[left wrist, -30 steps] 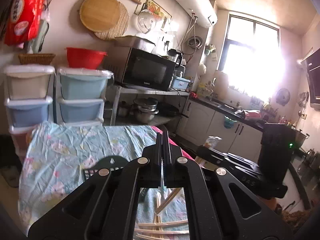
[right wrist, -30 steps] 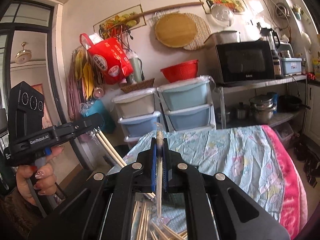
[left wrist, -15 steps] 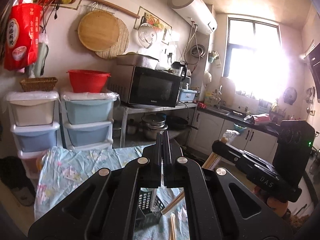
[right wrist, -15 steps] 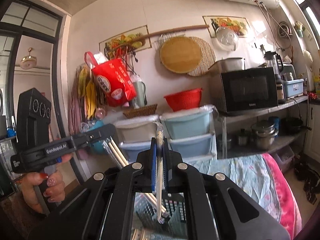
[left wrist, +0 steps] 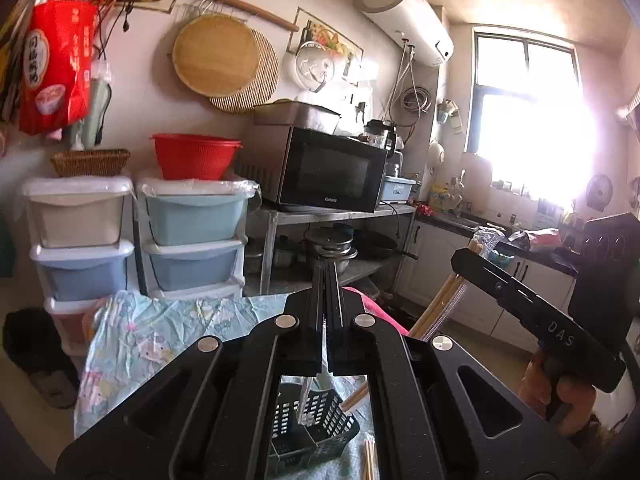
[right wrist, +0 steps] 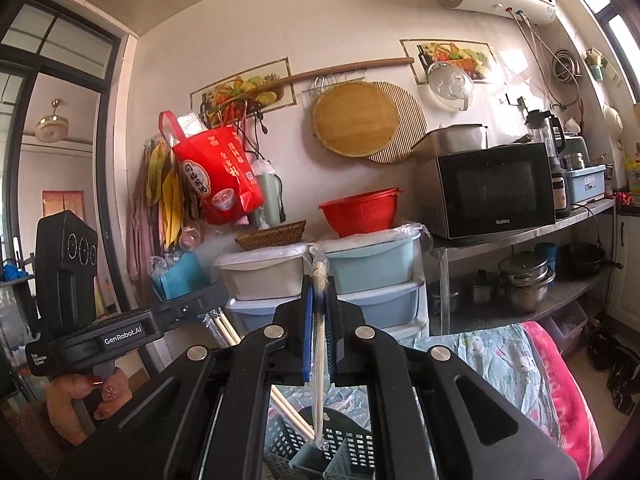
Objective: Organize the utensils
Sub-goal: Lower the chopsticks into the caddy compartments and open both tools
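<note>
The slotted utensil basket (left wrist: 316, 428) stands on the cloth-covered table (left wrist: 160, 344), with loose chopsticks (left wrist: 370, 458) lying on the cloth just to its right in the left wrist view. Behind the table's far edge stand stacked drawer bins (right wrist: 372, 280), carrying a colander (right wrist: 360, 210) and a wicker tray (right wrist: 272, 235). Right of them a microwave (right wrist: 492, 188) sits on a metal shelf (right wrist: 524, 236), with pots (right wrist: 524, 276) on the tier below.
</note>
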Available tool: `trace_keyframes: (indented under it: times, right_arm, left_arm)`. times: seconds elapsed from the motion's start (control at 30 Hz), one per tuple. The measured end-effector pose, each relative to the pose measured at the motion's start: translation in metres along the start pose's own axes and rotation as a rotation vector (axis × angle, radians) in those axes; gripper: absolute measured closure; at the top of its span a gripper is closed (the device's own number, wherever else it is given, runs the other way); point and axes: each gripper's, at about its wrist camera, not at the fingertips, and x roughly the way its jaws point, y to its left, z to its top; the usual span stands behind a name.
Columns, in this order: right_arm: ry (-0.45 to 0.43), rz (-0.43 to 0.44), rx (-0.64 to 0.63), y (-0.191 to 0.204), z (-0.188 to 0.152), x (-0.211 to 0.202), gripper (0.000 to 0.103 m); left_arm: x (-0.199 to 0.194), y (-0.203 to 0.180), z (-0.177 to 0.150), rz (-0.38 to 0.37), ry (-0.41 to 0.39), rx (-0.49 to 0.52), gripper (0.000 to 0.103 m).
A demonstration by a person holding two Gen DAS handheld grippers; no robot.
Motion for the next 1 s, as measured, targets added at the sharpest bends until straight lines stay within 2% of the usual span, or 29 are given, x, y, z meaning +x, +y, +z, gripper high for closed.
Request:
trace_keyframes:
  times: [0.4,0.67,1.0]
  right_arm:
    - [0.047,-0.050,0.000,-0.011,-0.036,0.024,0.097]
    - [0.081,-0.089,0.002,-0.019,-0.063,0.041,0.097]
    - [0.132,-0.097,0.048,-0.025,-0.089,0.052,0.097]
  left_arm:
    - [0.029,0.025,-0.036,-0.008,0.075,-0.080,0.103]
    - [0.039,0.030,-0.063,-0.012,0.115,-0.095,0.103]
    - [0.048,0.029,-0.088,0.003,0.150,-0.087,0.103]
